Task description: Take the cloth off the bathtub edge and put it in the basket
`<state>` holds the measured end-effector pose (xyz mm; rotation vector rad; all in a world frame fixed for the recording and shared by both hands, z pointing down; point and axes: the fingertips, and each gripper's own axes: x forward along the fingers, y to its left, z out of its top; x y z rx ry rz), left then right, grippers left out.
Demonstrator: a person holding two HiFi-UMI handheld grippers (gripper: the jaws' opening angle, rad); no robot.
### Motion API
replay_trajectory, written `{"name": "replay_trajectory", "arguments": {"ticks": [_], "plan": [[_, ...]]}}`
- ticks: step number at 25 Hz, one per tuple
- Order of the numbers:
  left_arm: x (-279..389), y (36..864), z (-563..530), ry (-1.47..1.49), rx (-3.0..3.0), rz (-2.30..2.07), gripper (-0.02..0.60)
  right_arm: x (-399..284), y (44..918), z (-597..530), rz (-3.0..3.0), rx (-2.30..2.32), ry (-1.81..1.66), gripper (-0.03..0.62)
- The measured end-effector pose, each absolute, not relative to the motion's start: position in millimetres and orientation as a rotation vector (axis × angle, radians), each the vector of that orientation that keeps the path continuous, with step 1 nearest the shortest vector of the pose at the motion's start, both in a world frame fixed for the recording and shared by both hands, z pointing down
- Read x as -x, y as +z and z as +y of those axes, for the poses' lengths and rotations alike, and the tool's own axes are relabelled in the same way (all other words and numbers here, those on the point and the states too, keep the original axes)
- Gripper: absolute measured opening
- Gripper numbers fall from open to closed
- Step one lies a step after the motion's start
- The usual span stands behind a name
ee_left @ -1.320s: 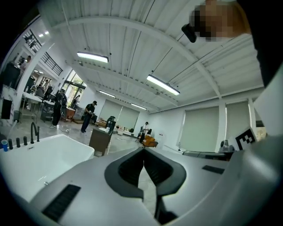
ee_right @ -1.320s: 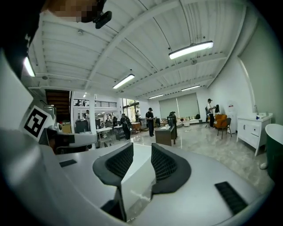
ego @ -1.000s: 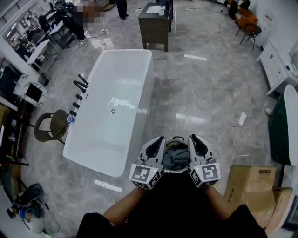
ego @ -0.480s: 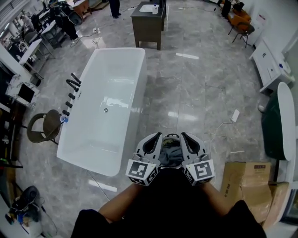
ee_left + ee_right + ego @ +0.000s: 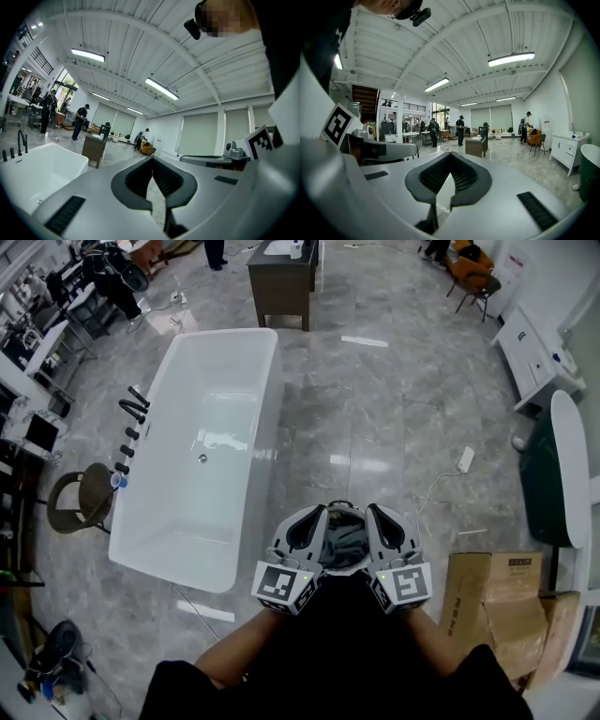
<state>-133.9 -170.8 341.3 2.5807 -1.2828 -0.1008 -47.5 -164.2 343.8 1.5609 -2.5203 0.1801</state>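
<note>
Seemingly at the tail end of the job. Off to the left of the head view, white bathtub [image 5: 265,442], rim bare all round, no fabric draped anywhere along it. Low on the right, cardboard boxes [image 5: 492,601], well apart from the tub and no part of this.

Closer in, left gripper [image 5: 319,517] and right gripper [image 5: 375,515] side by side just in front of the body, pointing roughly level. Both clenched tight on nothing, with no scrap of fabric caught between them in either gripper view.

Between and below the two, a round rim, probably the basket [image 5: 342,506], though too hidden to swear to. Inside it, a dark grey crumpled cloth [image 5: 345,545], apparently touching neither gripper.

Judged from that: drop made, placing step finished or all but. Next, if anything: check for cloth hanging over the rim, tuck in any stray fold, then draw both grippers back and clear without snagging.
</note>
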Motion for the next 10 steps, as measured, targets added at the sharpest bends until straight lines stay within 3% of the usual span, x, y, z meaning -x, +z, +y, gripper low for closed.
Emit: {"name": "replay_trajectory", "arguments": {"ticks": [10], "plan": [[117.2,344.4,-170.6,-0.055,-2.609,-1.257,0.015,27.8,350.3,-168.6,-2.508,-1.59,0.239,0.031]]}}
